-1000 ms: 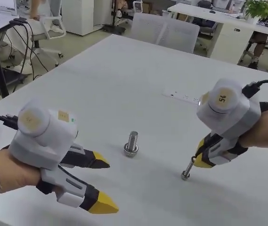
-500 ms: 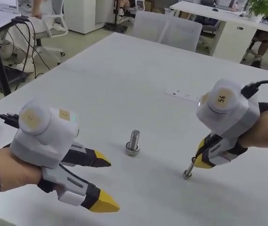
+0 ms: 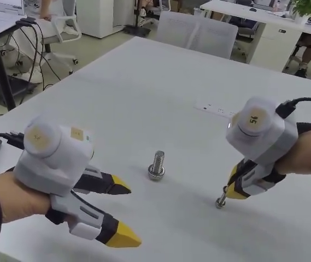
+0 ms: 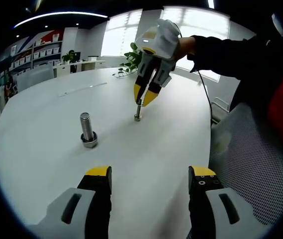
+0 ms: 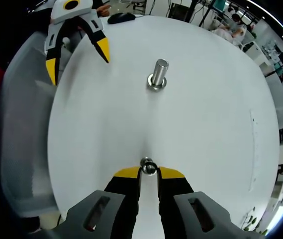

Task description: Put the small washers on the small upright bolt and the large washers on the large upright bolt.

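**Small bolt pinched, still leaning**

Little has moved in the last second: the right gripper (image 3: 233, 191) still clamps the tilted small bolt (image 3: 221, 200), foot on the table (image 3: 144, 87), probably to straighten it. The left gripper (image 3: 125, 214) waits wide open (empty). The large bolt (image 3: 156, 165) stands upright between them, clear of both.

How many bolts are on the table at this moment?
2. The large bolt stands upright, free, in the middle of the table. The small bolt, its lower end on the table, is held by the right gripper. Hidden ones seem unlikely.
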